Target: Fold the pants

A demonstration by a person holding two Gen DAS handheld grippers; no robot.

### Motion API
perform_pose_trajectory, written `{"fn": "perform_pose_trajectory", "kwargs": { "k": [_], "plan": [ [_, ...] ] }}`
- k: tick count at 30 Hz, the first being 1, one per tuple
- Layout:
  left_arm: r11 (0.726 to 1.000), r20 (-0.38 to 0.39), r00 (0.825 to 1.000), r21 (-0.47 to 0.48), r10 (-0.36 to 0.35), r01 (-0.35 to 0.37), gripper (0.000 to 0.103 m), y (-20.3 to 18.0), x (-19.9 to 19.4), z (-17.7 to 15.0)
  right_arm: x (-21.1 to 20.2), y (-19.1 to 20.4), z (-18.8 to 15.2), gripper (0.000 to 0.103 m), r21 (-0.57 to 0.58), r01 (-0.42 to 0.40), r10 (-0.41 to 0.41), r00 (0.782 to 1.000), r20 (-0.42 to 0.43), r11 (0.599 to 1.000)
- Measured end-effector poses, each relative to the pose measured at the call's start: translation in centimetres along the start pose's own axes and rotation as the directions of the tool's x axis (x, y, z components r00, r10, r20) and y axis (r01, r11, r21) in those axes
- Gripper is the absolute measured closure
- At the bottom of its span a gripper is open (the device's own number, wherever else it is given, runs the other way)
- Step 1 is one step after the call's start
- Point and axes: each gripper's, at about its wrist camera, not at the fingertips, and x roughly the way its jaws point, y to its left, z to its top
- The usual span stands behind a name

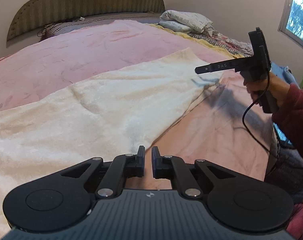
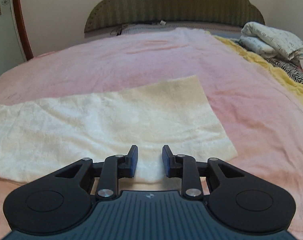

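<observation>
Crowding far bedside, folded bedding (image 2: 271, 42), perhaps pillows, pants (image 2: 111, 124) unobstructed

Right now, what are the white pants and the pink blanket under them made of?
The white pants look like plush fleece: a fuzzy, matte nap with soft, rounded wrinkles. The pink blanket also looks like soft fleece or flannel, with a short, velvety pile and faint pressed marks. The exact fibre cannot be told from the pictures.

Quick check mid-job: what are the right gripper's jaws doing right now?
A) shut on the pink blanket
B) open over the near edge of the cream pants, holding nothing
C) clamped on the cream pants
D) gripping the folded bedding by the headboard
B: the right gripper has its jaws apart with the cream pants showing between them, ungripped.
</observation>
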Motion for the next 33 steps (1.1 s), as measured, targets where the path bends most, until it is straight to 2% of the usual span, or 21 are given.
{"fn": "perform_pose_trajectory", "kwargs": {
  "k": [1, 3, 4, 5, 6, 8, 9, 11, 13, 15, 17, 19, 21, 23, 25, 28, 31, 33],
  "plan": [
    [1.0, 0.012, 1.0, -0.02, -0.001, 0.001, 0.084, 0.0, 0.0, 0.5, 0.4, -0.1, 0.6, 0.072, 0.009, -0.018, 0.018, 1.0, 0.009, 1.0],
    [0.998, 0.034, 0.999, -0.055, 0.032, -0.03, 0.069, 0.3, 0.2, 1.2, 2.1, 0.0, 2.0, 0.063, -0.037, -0.026, 0.026, 1.0, 0.007, 0.999],
    [0.995, 0.046, 0.997, -0.07, 0.069, -0.066, 0.056, 0.5, 0.4, 1.6, 3.2, -0.1, 2.7, 0.061, -0.052, 0.0, 0.0, 1.0, 0.0, 0.999],
    [0.991, 0.048, 0.993, -0.087, 0.11, -0.106, 0.048, 0.8, 0.8, 1.8, 4.5, -0.3, 3.3, 0.061, -0.063, 0.032, -0.033, 0.999, -0.018, 0.998],
    [0.983, 0.038, 0.987, -0.105, 0.154, -0.15, 0.047, 1.1, 1.4, 1.9, 5.6, -0.6, 3.6, 0.061, -0.073, 0.045, -0.047, 0.998, -0.035, 0.996],
    [0.971, -0.025, 0.98, -0.137, 0.196, -0.198, 0.047, 2.0, 2.7, 1.8, 7.5, -1.7, 3.9, 0.061, -0.074, 0.091, -0.096, 0.994, -0.055, 0.993],
    [0.966, -0.065, 0.978, -0.155, 0.2, -0.208, 0.048, 2.4, 3.2, 1.6, 7.5, -2.5, 4.0, 0.062, -0.028, 0.093, -0.094, 0.995, -0.045, 0.995],
    [0.964, -0.089, 0.977, -0.172, 0.191, -0.204, 0.048, 2.6, 3.6, 1.1, 6.0, -2.2, 4.0, 0.059, 0.03, 0.109, -0.109, 0.994, -0.01, 0.994],
    [0.958, -0.075, 0.974, -0.177, 0.215, -0.225, 0.048, 2.5, 3.4, 1.0, 4.0, -0.4, 3.3, 0.059, -0.004, 0.025, -0.025, 0.999, 0.037, 1.0],
    [0.951, -0.05, 0.968, -0.182, 0.245, -0.25, 0.047, 2.6, 2.7, 0.8, 3.0, 1.9, 2.2, 0.049, -0.049, -0.12, 0.12, 0.993, 0.005, 0.992],
    [0.934, -0.054, 0.956, -0.202, 0.288, -0.293, 0.047, 3.3, 1.9, 0.5, 2.9, 3.6, 0.8, 0.044, -0.092, -0.189, 0.185, 0.982, -0.044, 0.978],
    [0.906, -0.071, 0.935, -0.23, 0.348, -0.355, 0.047, 4.3, 0.7, 0.0, 3.4, 4.6, -0.4, 0.041, -0.144, -0.168, 0.157, 0.984, -0.085, 0.975],
    [0.88, -0.059, 0.918, -0.265, 0.393, -0.394, 0.047, 5.4, -1.3, -0.9, 2.9, 5.0, -0.8, 0.04, -0.138, -0.117, 0.109, 0.992, -0.062, 0.984],
    [0.845, -0.062, 0.898, -0.317, 0.435, -0.431, 0.046, 6.6, -3.6, -2.0, 1.7, 5.9, -0.5, 0.039, -0.099, -0.109, 0.108, 0.994, -0.018, 0.989],
    [0.8, -0.058, 0.873, -0.376, 0.484, -0.468, 0.046, 7.9, -6.4, -3.7, 0.4, 7.5, -0.6, 0.039, -0.101, -0.199, 0.201, 0.98, 0.002, 0.975],
    [0.699, -0.077, 0.813, -0.468, 0.577, -0.54, 0.046, 9.7, -10.7, -6.3, -0.6, 11.0, -0.7, 0.039, -0.115, -0.327, 0.329, 0.944, 0.0, 0.938],
    [0.574, -0.124, 0.743, -0.558, 0.657, -0.6, 0.046, 11.5, -15.1, -9.0, -0.9, 16.6, -1.2, 0.039, -0.196, -0.472, 0.475, 0.879, -0.031, 0.86],
    [0.48, -0.155, 0.7, -0.624, 0.697, -0.616, 0.046, 12.7, -17.8, -11.0, -0.9, 21.7, -1.4, 0.039, -0.292, -0.559, 0.563, 0.823, -0.076, 0.776]
  ]
}}
